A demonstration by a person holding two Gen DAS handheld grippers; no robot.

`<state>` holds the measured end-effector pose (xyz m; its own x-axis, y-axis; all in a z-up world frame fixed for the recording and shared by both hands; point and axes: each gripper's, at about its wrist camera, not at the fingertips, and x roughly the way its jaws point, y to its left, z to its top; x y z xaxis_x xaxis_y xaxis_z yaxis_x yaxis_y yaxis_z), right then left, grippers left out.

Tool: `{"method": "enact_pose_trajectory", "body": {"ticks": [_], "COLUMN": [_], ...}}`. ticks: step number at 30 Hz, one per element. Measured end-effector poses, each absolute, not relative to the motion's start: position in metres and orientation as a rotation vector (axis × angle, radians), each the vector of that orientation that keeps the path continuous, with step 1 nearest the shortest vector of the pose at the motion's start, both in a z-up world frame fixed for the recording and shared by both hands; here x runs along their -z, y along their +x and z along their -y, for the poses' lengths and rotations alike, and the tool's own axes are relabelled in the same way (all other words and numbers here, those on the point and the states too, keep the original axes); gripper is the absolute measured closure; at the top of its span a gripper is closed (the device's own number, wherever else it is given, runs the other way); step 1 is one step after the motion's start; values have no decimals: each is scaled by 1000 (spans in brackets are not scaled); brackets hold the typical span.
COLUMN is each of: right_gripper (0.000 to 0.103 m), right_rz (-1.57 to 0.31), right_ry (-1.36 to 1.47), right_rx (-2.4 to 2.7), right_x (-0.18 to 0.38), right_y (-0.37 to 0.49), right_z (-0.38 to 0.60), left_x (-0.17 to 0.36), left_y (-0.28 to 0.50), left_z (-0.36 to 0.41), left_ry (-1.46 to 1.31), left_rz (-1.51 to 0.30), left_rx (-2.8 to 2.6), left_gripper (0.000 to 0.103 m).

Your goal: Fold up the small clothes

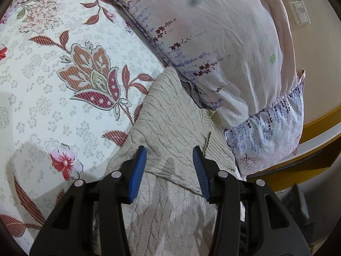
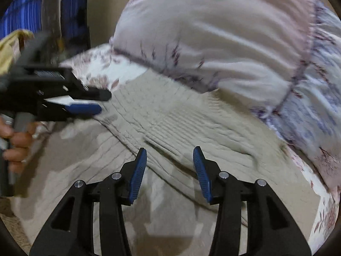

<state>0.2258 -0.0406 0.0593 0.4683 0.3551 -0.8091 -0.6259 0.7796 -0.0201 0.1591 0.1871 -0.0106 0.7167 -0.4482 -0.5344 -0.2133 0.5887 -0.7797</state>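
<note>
A beige cable-knit sweater lies on the floral bedsheet, its far end against a pillow. A part is folded over the body, with a fold edge just under the left gripper. My left gripper is open and empty, just above the sweater. The sweater also shows in the right wrist view, blurred by motion. My right gripper is open and empty over it. The left gripper shows at the left of that view, over the sweater's left edge, held by a hand.
A large pale lavender-print pillow lies on the bed behind the sweater and also shows in the right wrist view. A wooden bed frame edge and wall sockets are at the right. Blue striped fabric hangs far left.
</note>
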Motion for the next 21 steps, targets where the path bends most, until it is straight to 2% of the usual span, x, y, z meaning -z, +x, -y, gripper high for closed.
{"method": "enact_pose_trajectory", "body": {"ticks": [1, 3, 4, 10, 15, 20, 21], "right_gripper": [63, 93, 96, 96, 96, 95, 91], "right_rz": [-913, -918, -927, -856, -755, -909, -940], "right_ry": [-329, -256, -202, 144, 488, 663, 697], "right_rx": [-600, -567, -561, -485, -303, -163, -173], "right_x": [-53, -51, -53, -83, -94, -47, -38], "right_y": [231, 241, 246, 251, 230, 213, 214], "right_z": [40, 48, 55, 124, 226, 292, 297], "left_x": [11, 11, 11, 10, 8, 5, 4], "left_y": [159, 160, 161, 162, 163, 164, 164], "left_z": [-187, -187, -187, -186, -187, -182, -181], "left_ry": [-955, -951, -949, -928, -933, -894, -887], "left_rz": [-790, -793, -793, -794, -801, -801, -802], "left_rx": [155, 158, 159, 158, 174, 183, 185], "left_gripper": [58, 58, 58, 56, 49, 46, 45]}}
